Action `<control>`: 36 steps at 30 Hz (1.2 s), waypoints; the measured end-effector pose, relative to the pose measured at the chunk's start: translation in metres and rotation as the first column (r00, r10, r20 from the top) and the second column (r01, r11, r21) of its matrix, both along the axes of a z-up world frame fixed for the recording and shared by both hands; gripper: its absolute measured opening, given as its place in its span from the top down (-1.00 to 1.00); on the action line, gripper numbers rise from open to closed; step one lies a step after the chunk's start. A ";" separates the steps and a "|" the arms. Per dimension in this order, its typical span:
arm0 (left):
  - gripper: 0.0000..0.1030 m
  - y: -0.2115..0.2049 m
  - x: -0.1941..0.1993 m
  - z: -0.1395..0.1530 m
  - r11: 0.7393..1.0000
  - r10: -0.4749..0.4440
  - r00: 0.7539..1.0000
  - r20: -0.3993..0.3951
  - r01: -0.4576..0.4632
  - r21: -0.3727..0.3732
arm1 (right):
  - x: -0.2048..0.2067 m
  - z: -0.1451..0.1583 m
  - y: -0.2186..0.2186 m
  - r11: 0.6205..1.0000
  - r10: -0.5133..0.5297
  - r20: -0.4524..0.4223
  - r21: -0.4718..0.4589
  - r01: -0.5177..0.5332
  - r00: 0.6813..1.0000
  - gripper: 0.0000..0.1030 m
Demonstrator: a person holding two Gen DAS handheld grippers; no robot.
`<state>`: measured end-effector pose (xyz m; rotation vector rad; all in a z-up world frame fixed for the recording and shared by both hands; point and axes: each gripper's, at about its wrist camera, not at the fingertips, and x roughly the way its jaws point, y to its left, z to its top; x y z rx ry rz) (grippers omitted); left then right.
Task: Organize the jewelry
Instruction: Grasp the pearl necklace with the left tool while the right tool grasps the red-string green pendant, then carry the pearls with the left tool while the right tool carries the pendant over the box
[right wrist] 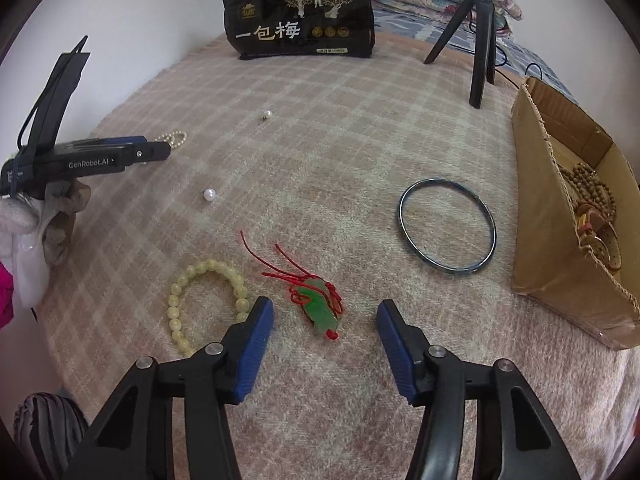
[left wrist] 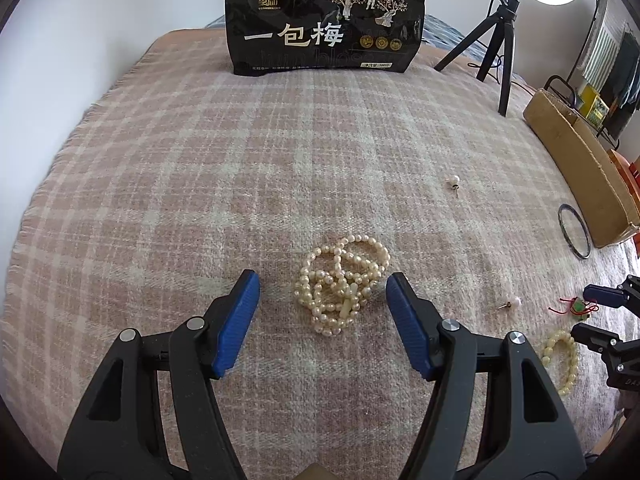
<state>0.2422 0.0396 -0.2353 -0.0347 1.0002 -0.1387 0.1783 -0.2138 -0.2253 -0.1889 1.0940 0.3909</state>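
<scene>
While both grippers' fingers gape wide, pearl strands (left wrist: 342, 286) lie between left fingers (left wrist: 238, 320) — seemingly untouched.

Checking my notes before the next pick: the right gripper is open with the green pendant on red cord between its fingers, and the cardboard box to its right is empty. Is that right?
Not quite. The cardboard box is not empty: the right wrist view shows brown beads already inside. The rest holds: the right gripper is open, with the green pendant lying between its fingers.
</scene>
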 end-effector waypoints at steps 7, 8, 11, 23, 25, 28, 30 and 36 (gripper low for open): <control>-0.14 -0.006 0.000 -0.003 0.999 -0.014 1.000 0.014 0.013 0.032 | 0.001 0.000 0.000 1.000 0.002 0.001 -0.007 -0.002 1.000 0.19; -0.08 -0.007 0.000 -0.002 0.999 -0.015 1.000 0.016 0.014 0.038 | 0.001 0.000 0.000 1.000 0.001 0.001 -0.008 -0.001 1.000 0.21; 0.08 -0.010 -0.001 -0.003 0.999 -0.024 0.999 0.024 0.023 0.045 | 0.002 0.000 -0.001 1.000 -0.002 0.001 -0.007 0.002 1.000 0.31; 0.80 -0.002 -0.003 0.000 1.000 0.021 0.998 0.051 -0.022 0.021 | -0.001 0.000 -0.007 0.999 -0.032 -0.001 0.036 0.032 0.999 0.78; 0.81 -0.002 -0.004 0.002 1.000 0.028 0.998 0.053 -0.029 0.012 | -0.002 0.001 -0.010 0.997 -0.046 -0.008 0.063 0.046 0.999 0.79; 0.83 -0.002 -0.008 0.008 0.999 0.038 0.997 0.062 -0.038 0.000 | -0.005 0.003 -0.016 0.993 -0.064 -0.011 0.096 0.065 0.998 0.91; 0.84 -0.003 -0.011 0.011 0.999 0.039 0.997 0.069 -0.039 -0.004 | -0.008 0.005 -0.016 0.993 -0.067 -0.005 0.099 0.068 0.998 0.91; 0.85 -0.005 -0.020 0.027 0.999 0.036 0.995 0.098 -0.035 -0.015 | -0.013 0.013 -0.020 0.989 -0.081 0.008 0.127 0.080 0.997 0.91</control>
